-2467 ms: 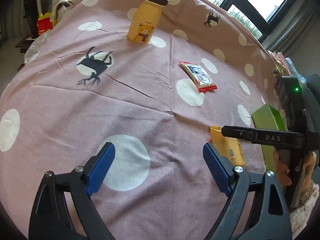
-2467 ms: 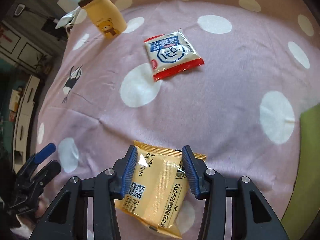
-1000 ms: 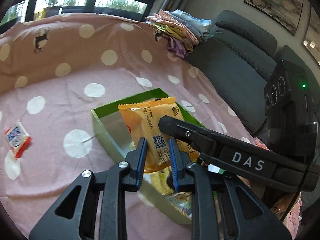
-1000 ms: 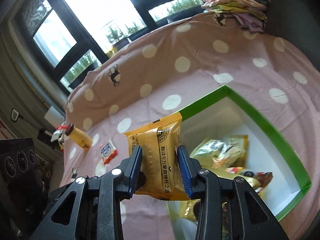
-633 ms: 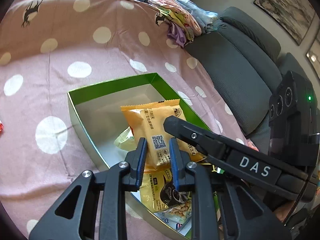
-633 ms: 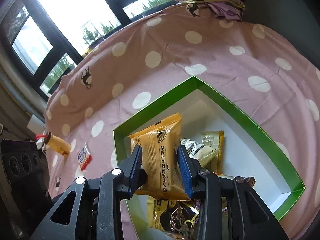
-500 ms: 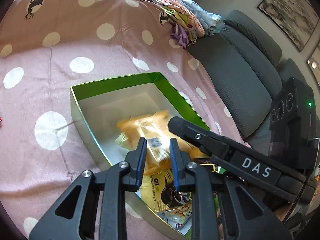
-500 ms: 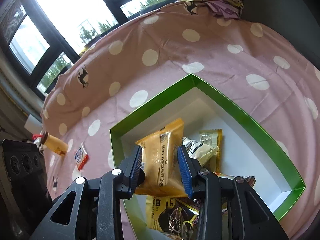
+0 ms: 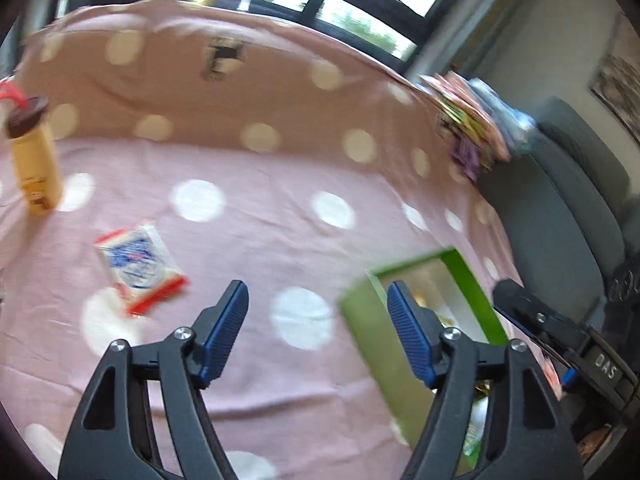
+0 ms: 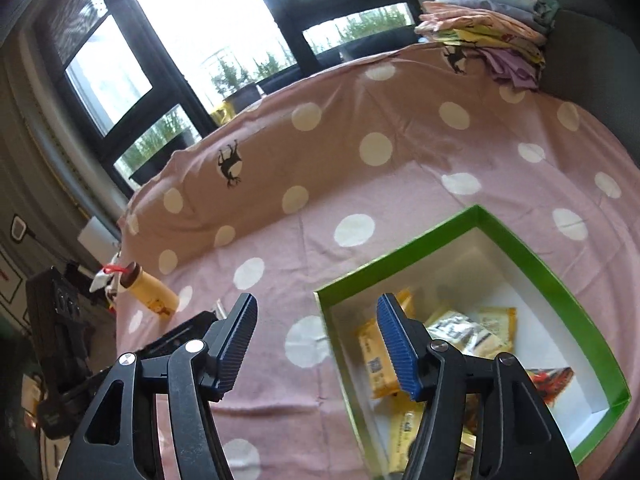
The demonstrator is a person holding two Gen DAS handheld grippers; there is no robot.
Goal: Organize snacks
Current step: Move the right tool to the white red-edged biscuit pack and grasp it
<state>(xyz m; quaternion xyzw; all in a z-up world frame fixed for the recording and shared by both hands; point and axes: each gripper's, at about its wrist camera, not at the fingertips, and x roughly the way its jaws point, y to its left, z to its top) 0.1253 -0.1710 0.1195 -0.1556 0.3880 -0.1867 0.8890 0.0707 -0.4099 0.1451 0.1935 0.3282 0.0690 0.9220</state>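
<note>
"DAS" on right tool (image 9: 604, 370) body; packet print unreadable.

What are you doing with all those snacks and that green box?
A person with a gripper in each hand is tidying snacks into the green box. Both the left gripper and the right gripper are opening with nothing between their fingers. An orange packet lies in the box with other snacks. One red-and-white packet lies on the spotted cloth, near a yellow bottle.

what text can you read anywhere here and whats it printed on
"DAS": on the black right gripper body, seen from the left wrist view.
Red-and-white snack packet: print blurred, unreadable.
Orange packets in the green box: print too small.
Yellow bottle: no legible text.
</note>
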